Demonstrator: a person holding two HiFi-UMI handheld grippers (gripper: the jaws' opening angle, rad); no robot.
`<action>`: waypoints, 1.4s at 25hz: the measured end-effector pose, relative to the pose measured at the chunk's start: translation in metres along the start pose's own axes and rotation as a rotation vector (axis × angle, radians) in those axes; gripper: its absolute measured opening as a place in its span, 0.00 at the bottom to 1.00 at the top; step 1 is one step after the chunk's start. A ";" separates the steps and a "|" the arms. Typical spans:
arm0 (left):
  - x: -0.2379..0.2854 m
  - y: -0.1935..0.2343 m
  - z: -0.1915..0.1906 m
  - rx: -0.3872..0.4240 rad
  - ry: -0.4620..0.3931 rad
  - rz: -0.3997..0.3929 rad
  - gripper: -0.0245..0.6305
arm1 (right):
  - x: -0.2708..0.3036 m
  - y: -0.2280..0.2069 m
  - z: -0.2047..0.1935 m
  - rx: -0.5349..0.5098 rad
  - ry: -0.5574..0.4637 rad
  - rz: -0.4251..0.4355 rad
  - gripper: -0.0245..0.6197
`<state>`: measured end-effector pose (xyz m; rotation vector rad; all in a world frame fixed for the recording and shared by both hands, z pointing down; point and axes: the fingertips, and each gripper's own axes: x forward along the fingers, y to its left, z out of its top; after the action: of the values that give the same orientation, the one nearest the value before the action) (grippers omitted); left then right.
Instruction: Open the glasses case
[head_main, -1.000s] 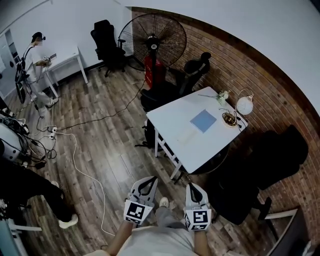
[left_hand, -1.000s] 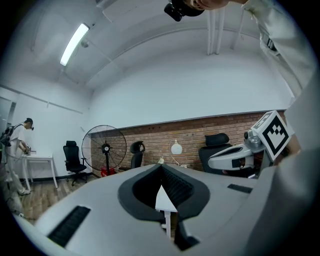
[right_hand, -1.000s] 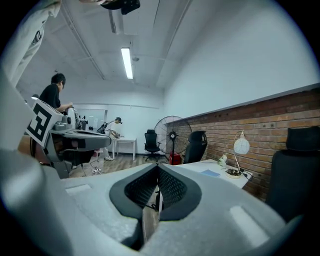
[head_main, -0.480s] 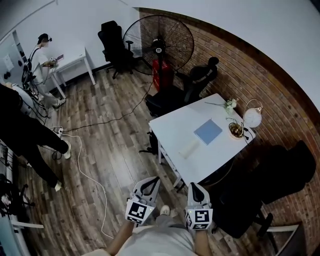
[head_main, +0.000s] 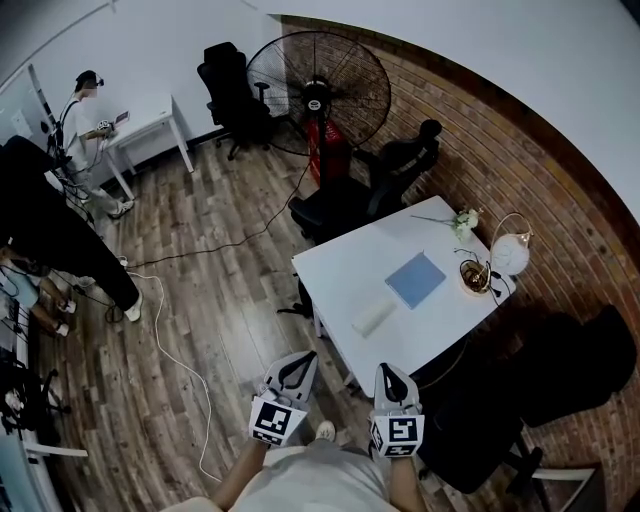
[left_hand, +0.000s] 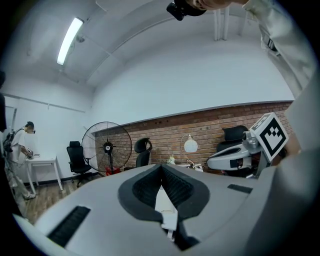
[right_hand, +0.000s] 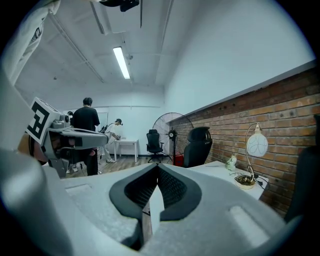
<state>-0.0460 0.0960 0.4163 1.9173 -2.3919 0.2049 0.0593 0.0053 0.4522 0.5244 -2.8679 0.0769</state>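
Note:
The glasses case (head_main: 373, 317) is a pale oblong lying near the front edge of the white table (head_main: 345, 270), beside a blue square mat (head_main: 415, 279). Both grippers are held side by side over the wooden floor, well short of the table. In the head view my left gripper (head_main: 298, 364) points toward the table's near corner, its jaws together and empty. My right gripper (head_main: 389, 374) is likewise shut with nothing between its jaws. In the left gripper view the jaws (left_hand: 161, 168) meet at the tip; in the right gripper view the jaws (right_hand: 157, 168) do the same.
A globe lamp (head_main: 510, 256), a small bowl (head_main: 474, 275) and flowers (head_main: 462, 220) stand at the table's far side by the brick wall. Black chairs (head_main: 400, 160) and a large fan (head_main: 318, 95) stand behind it. A cable (head_main: 165, 340) runs across the floor; people stand at left.
The table and case have come nearer and lower in the head view as both grippers travel toward it. A person in dark clothes has moved in at the left.

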 end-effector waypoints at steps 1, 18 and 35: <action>0.005 0.001 0.000 0.000 0.001 0.002 0.04 | 0.004 -0.005 0.000 0.000 0.002 0.000 0.05; 0.080 0.017 0.006 0.017 -0.001 -0.047 0.04 | 0.055 -0.050 -0.002 0.021 0.019 -0.041 0.05; 0.162 0.072 -0.027 0.027 0.032 -0.231 0.04 | 0.137 -0.067 -0.017 0.069 0.082 -0.173 0.05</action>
<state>-0.1522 -0.0413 0.4614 2.1624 -2.1353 0.2528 -0.0377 -0.1030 0.5012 0.7614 -2.7361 0.1655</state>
